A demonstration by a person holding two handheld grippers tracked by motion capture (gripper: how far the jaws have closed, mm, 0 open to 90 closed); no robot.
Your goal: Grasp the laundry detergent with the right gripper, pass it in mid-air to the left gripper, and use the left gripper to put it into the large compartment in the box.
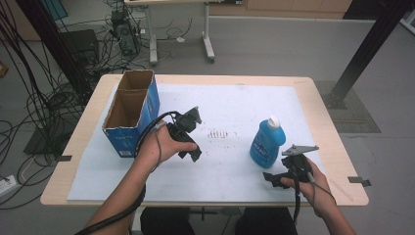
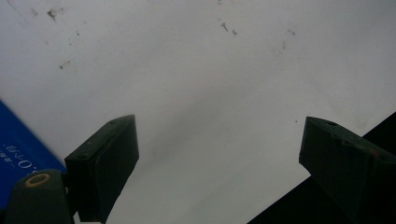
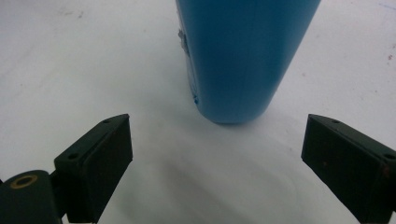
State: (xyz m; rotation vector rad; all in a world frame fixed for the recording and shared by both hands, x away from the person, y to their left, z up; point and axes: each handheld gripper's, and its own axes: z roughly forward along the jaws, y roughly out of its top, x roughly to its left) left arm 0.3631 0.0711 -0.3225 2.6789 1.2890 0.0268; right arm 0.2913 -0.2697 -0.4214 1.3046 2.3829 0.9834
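A blue bottle (image 1: 266,144) with a white cap stands upright on the white sheet (image 1: 230,105) at the table's right. My right gripper (image 1: 278,167) sits just in front of it, open. In the right gripper view the bottle's base (image 3: 238,56) is a little ahead of the gap between the fingertips of the right gripper (image 3: 217,140), not touching either. My left gripper (image 1: 197,136) is open near the sheet's middle, right of an open blue cardboard box (image 1: 147,105). In the left gripper view the left gripper (image 2: 219,144) holds nothing, and the box's corner (image 2: 18,144) shows at lower left.
The box is open at the top, and what shows of its inside is bare cardboard. Faint dark smudges (image 1: 220,133) mark the sheet between the grippers. Beyond the table (image 1: 313,93) are a desk's legs (image 1: 208,44), floor cables (image 1: 44,103) and a black post (image 1: 367,49).
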